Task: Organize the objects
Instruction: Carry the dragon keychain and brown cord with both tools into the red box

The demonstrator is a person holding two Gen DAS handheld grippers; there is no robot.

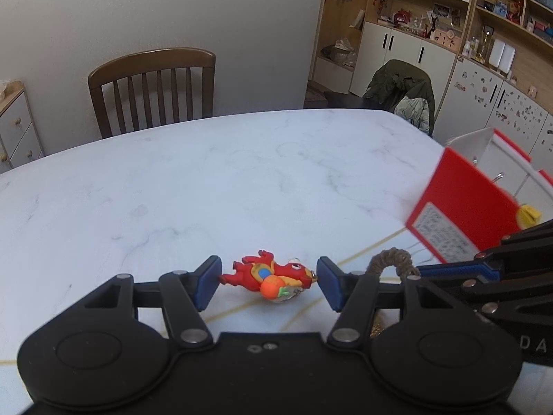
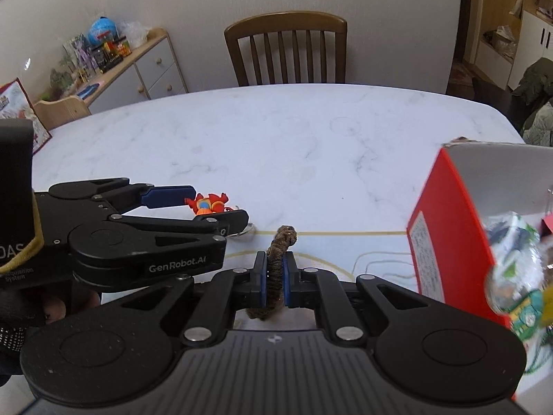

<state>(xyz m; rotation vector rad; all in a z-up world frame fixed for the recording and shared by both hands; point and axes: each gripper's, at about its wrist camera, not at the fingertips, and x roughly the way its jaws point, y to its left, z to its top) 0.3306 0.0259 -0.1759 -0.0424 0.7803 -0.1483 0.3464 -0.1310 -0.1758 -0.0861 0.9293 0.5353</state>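
Blue-padded left gripper (image 1: 269,284) sits wide open around the little red rubber figure keychain (image 1: 271,276) on the white marble table (image 1: 207,180), so we're mid-pickup; next we squeeze. Our right gripper (image 2: 274,276) is pinched on the brown braided hair tie (image 2: 276,263). Red cardboard box (image 2: 446,242) waits just right, crowding things.

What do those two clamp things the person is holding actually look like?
Both are matte black plastic. Each gripper, left and right, has two flat linkage arms on silver pivot pins, round housings at the base, and blue pads on the fingers. The left one carries white "GenRobot.AI" lettering. The hand holding it wears a dark knit glove.
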